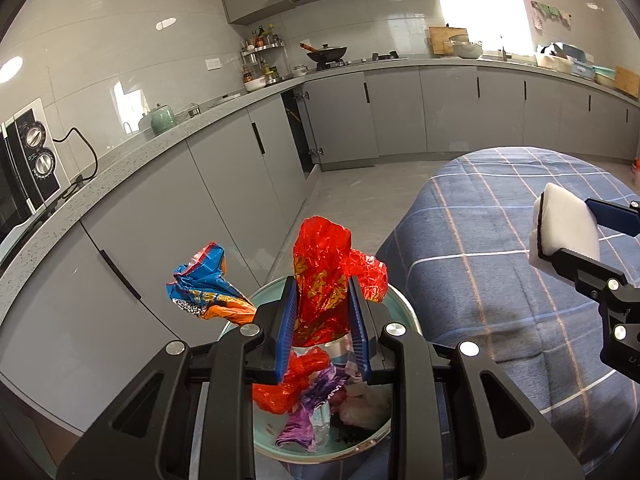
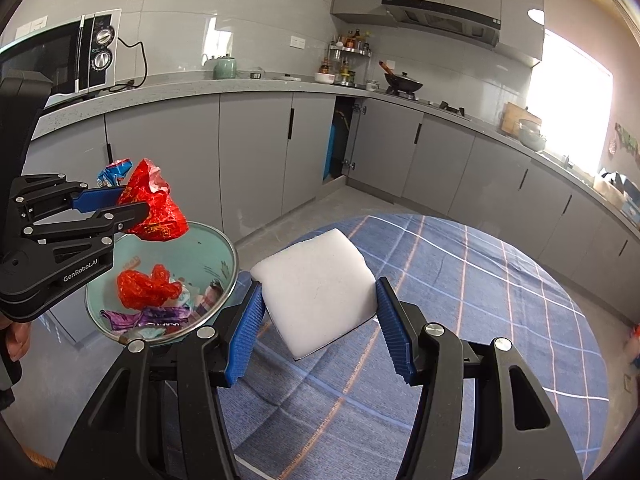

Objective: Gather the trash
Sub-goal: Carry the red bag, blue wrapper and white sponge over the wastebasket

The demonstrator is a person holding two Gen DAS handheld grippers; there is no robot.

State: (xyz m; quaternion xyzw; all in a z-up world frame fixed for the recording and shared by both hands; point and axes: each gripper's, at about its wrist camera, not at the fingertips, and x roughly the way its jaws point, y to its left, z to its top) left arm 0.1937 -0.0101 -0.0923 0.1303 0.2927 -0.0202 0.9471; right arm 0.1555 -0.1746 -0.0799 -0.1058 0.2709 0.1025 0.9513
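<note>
Your left gripper [image 1: 324, 312] pinches a crumpled red foil wrapper [image 1: 324, 272] between its blue ribbed pads, the jaws drawn close on the foil; a blue-and-orange snack wrapper [image 1: 208, 284] sticks out on the left of the same grip, though whether the pads themselves catch it cannot be told from either view. Both wrappers hang over a pale green bowl [image 2: 208, 252] that sits at the edge of the table under a blue checked tablecloth [image 2: 460, 280]. Inside the bowl lie more scraps: a second red wrapper [image 2: 146, 286], a purple wrapper [image 2: 160, 316] and some pale, crumpled pieces.

Your right gripper [image 2: 320, 320] holds a white sponge block [image 2: 316, 292] above the tablecloth, jaws set about half spread and pressing the block's two sides. The block tilts toward the bowl, just beside its rim.

Behind: grey counter [image 2: 200, 88], microwave [image 2: 60, 64], wok [image 2: 402, 84] on the hob.
</note>
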